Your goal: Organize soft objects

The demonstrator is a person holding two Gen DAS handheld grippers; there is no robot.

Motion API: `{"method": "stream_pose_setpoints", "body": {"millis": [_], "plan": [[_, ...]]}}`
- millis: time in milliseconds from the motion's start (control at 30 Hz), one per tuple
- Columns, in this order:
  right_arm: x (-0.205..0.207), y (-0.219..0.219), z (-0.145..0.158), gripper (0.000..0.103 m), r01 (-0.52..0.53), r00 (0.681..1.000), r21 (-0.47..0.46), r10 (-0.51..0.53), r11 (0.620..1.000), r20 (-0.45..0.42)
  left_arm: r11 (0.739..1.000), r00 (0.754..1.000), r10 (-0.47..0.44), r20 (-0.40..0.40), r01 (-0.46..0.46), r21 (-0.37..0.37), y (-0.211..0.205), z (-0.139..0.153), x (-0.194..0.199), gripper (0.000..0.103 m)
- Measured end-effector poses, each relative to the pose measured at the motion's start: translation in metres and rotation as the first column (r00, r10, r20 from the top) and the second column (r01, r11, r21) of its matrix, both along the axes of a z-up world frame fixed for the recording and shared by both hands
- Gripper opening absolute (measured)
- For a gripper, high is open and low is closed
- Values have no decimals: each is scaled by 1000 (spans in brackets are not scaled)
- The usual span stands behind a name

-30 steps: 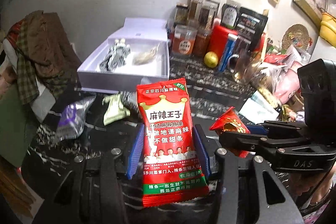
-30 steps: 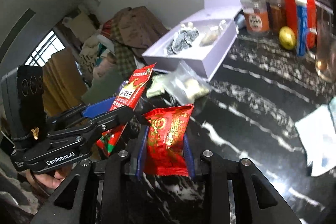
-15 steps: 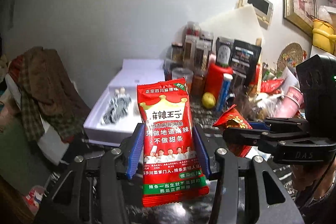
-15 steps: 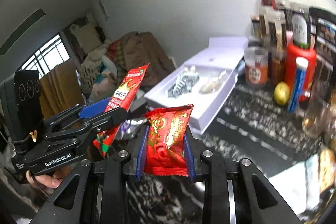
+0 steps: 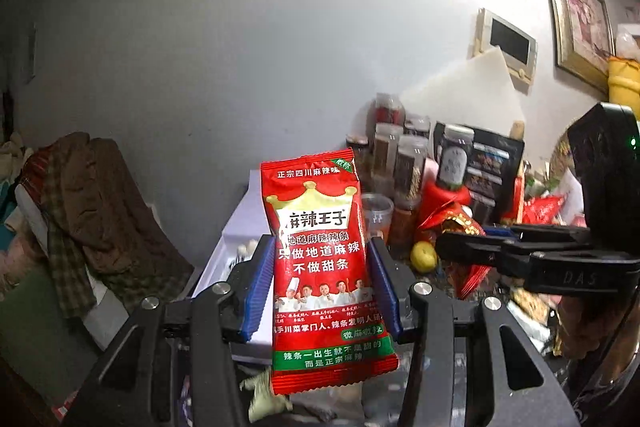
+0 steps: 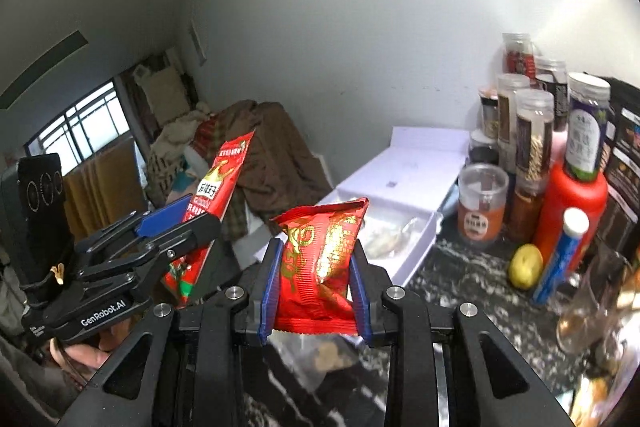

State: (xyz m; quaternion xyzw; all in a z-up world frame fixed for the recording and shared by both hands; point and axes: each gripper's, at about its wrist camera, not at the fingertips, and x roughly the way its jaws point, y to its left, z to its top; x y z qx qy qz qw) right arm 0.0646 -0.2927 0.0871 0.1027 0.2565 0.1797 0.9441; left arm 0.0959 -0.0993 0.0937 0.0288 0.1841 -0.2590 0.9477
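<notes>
My left gripper (image 5: 322, 279) is shut on a tall red spicy-strip snack packet (image 5: 326, 267) with a crown and white lettering, held upright above the dark marble table. My right gripper (image 6: 316, 279) is shut on a smaller crumpled red and gold snack packet (image 6: 320, 267). Each gripper shows in the other's view: the right gripper (image 5: 460, 247) with its packet (image 5: 456, 223), and the left gripper (image 6: 192, 223) with its packet (image 6: 220, 183). An open white box (image 6: 404, 179) with a striped soft item and a clear bag lies ahead.
Jars, a red bottle (image 6: 572, 203), a blue tube and a lemon (image 6: 525, 266) crowd the right side of the marble table (image 6: 460, 291). A glass (image 6: 592, 299) stands at the right. A pile of clothes (image 5: 84, 219) lies left. Loose packets lie below the grippers.
Both grippers have risen and tilted up with their packets; the table and box have dropped lower in view and more wall shows. Grips are unchanged.
</notes>
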Motion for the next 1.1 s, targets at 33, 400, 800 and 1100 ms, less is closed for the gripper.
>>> {"method": "stream_pose_setpoints", "body": {"millis": [33,400,800,1100], "plan": [[6,-1,1,31,1,1000,-1,-1,1000,6,1000,1000,3,7,-3,-2,-2,2,7,47],[74,-7,2,31,-16,999,27,15,999,42,1000,1000,13,-9,-13,7,-26,-12,69,47],[140,-7,-15,31,-3,1000,-22,3,1000,-4,997,997,65,-28,-64,31,-43,-24,132,47],[179,-1,-43,31,-8,998,-71,3,997,-64,990,989,108,-97,-98,98,-50,-52,166,47]]}}
